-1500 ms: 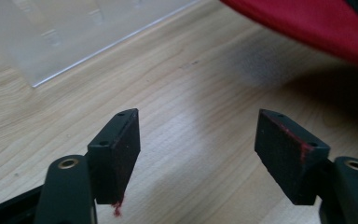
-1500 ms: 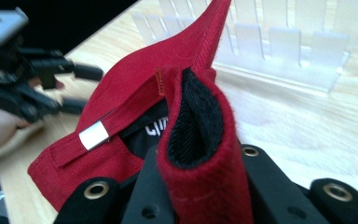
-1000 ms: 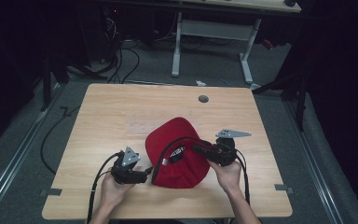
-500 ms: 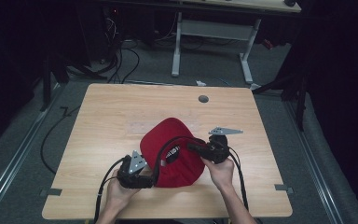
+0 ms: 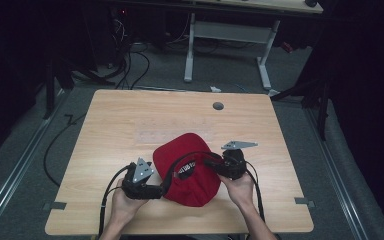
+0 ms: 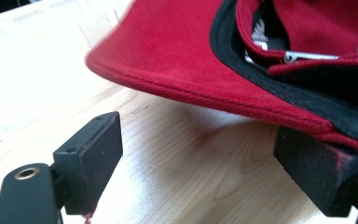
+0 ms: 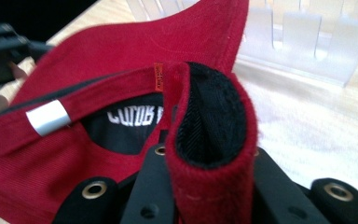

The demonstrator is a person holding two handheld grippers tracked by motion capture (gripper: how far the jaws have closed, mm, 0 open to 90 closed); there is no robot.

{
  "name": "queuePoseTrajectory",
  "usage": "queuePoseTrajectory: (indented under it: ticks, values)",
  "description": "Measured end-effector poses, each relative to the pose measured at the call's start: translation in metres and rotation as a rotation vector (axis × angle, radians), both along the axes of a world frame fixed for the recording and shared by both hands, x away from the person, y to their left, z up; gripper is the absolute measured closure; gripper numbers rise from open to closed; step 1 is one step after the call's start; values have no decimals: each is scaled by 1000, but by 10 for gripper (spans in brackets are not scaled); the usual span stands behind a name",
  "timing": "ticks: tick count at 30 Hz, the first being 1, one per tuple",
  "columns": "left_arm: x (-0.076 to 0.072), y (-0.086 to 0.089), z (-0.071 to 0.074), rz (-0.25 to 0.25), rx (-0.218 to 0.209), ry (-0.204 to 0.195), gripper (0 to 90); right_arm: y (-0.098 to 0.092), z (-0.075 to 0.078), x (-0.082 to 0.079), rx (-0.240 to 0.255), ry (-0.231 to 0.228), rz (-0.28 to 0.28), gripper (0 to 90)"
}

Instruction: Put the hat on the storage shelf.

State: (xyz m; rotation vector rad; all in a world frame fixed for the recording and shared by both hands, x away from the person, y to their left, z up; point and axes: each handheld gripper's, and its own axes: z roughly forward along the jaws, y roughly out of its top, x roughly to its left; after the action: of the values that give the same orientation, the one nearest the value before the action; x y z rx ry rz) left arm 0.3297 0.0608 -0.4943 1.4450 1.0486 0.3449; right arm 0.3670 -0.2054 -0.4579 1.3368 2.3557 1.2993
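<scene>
High view: the red cap [image 5: 190, 172] lies low centre on the bench [image 5: 130, 125], left gripper [image 5: 147, 189] at its left edge, right gripper [image 5: 215, 165] at its right. Left gripper view: jaws wide, just been opening, cap brim [image 6: 177, 70] across the upper frame, above them and unpinched. Right gripper view: jaws clamp a folded cap edge [image 7: 209, 140] at centre.

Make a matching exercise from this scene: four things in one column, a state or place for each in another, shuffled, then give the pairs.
Things:
1. left gripper
2. right gripper
3. red cap
4. round hole in the table

States or places:
A. far side of the tabletop
B. fingers pinching a folded edge of fabric
C. fingers apart, nothing clamped
D. lying between the two hands

Pairs: 1-C, 2-B, 3-D, 4-A
</scene>
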Motion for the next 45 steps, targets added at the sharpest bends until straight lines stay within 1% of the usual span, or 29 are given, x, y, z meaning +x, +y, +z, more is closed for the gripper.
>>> queuePoseTrajectory:
  ticks: [1,4,10,11,12,13,14,17,18,20,22,23,25,26,30,31,33,34,35,36,37,39,43,45]
  values:
    - [0,0,0,-2,6,-1,156,0,-2,-1,-15,5,4,846]
    - [-2,0,0,-15,25,-7,150,1,-4,-2,-37,23,12,846]
    - [-3,0,4,-17,12,-16,146,2,-4,-3,-71,53,24,845]
    - [-3,0,4,-18,24,-22,146,2,-4,-4,-75,58,24,845]
    - [-4,-2,5,-21,36,-38,146,2,-4,-4,-79,61,23,845]
    - [-5,-4,5,-27,43,-48,146,3,-4,-4,-85,59,24,845]
    - [-6,-5,6,-35,59,-55,144,3,-3,-4,-92,61,25,845]
    - [-5,-6,9,-38,68,-71,137,2,-1,-3,-98,66,21,845]
    - [-5,-6,10,-39,59,-76,134,2,0,-3,-100,63,22,845]
    - [-5,-7,12,-48,65,-85,130,1,1,-3,-103,65,25,845]
    - [-4,-7,13,-59,80,-97,120,2,1,-2,-106,78,23,845]
    - [-4,-7,13,-64,93,-101,116,2,1,-2,-110,76,27,845]
    - [-2,-8,13,-64,95,-106,106,2,1,-1,-114,79,27,845]
    - [-2,-8,13,-70,106,-108,102,2,1,-1,-115,82,28,845]
    - [-1,-12,12,-88,116,-118,87,1,1,0,-123,102,27,845]
    - [-1,-13,11,-96,128,-116,82,1,1,0,-127,106,29,845]
    - [0,-14,10,-103,135,-111,79,0,0,1,-131,114,34,845]
    - [0,-15,9,-103,127,-103,82,0,0,2,-130,115,37,845]
    - [0,-15,8,-109,132,-94,83,-1,0,2,-121,121,35,845]
    - [-1,-16,8,-114,127,-89,86,-2,0,3,-109,125,36,844]
    - [-1,-16,8,-113,123,-91,99,-2,-1,3,-101,130,41,844]
    - [-2,-17,7,-113,136,-88,113,-2,-1,4,-98,132,41,844]
    - [-2,-15,5,-110,156,-99,200,-4,-1,5,-72,142,48,843]
    - [-1,-14,7,-106,148,-105,224,-4,0,5,-60,147,53,841]
